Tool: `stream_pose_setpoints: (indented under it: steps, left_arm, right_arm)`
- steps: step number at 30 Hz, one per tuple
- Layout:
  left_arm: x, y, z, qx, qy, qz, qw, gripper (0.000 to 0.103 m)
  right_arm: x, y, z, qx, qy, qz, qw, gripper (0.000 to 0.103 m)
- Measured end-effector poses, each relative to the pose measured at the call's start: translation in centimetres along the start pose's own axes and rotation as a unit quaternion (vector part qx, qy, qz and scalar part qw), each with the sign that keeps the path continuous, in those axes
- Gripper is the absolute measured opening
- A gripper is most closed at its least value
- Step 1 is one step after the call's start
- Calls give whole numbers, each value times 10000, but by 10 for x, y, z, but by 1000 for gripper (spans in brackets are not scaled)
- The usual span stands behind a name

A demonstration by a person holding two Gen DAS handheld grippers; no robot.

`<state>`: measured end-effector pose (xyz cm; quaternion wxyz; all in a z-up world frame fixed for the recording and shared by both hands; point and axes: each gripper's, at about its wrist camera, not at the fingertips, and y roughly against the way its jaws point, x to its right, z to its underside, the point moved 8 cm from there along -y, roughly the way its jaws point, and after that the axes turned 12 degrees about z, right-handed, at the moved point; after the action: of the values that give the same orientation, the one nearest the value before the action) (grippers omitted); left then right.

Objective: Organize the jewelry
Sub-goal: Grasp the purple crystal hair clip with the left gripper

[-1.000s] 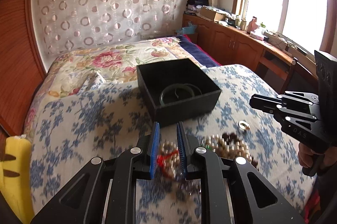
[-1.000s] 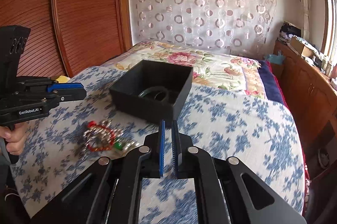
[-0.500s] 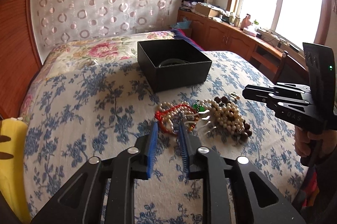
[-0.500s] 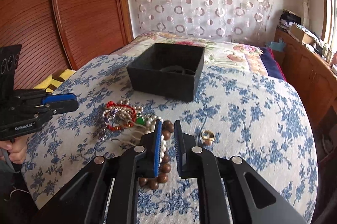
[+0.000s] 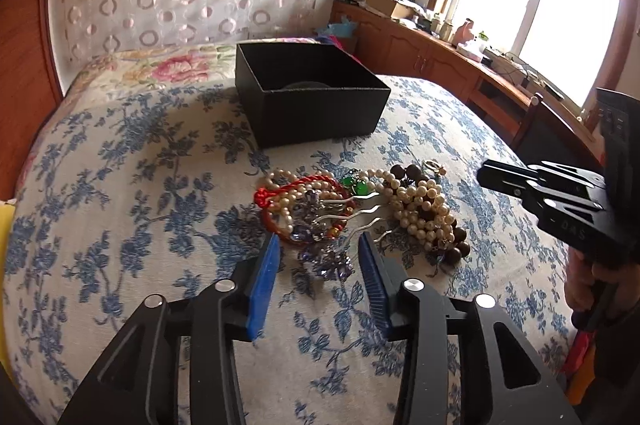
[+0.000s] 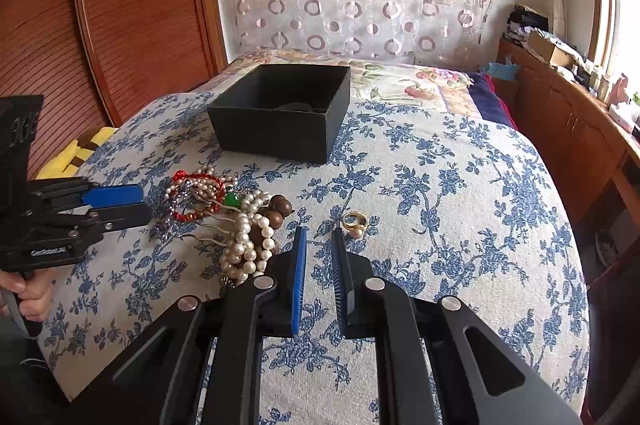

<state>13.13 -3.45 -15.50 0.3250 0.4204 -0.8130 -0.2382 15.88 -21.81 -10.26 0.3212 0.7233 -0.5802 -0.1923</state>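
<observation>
Left gripper [image 5: 316,245] hangs over the near edge of the jewelry heap [image 5: 352,209] with its jaws parted, having just been opening; nothing is pinched, though purple beads [image 5: 328,261] lie on the cloth in the gap between its blue pads [image 5: 264,281]. Right gripper [image 6: 320,237] is nearly closed, a narrow gap showing between its pads, gripping nothing; in its view the gold ring [image 6: 354,223] lies just beyond its tips at 1 o'clock, apart from the heap. From the left wrist view, the heap spreads from 11 to 2 o'clock: red cord bracelet [image 5: 296,185], green bead [image 5: 354,185], silver hairpin [image 5: 360,217], pearls [image 5: 424,209], brown beads [image 5: 408,171]. Black box [image 5: 312,105] stands open at 12 o'clock, well behind the heap, on the blue-flowered bedcover [image 5: 140,185].
</observation>
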Motion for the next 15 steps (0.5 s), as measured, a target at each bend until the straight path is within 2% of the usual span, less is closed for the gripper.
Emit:
stream_pose_setpoints:
  steps: [6, 10, 15]
  left_arm:
    - [-6, -17, -3, -144, 205, -207, 9995, 40]
    - [-8, -23, -4, -164, 397, -202, 9989, 40]
    - [-9, -26, -5, -156, 404, -407, 9982, 39]
  right_arm:
    - [3, 11, 6, 122, -60, -131, 9998, 14]
    - [6, 16, 7, 181, -123, -228, 9995, 14]
    - [4, 16, 9, 230, -196, -316, 9990, 14]
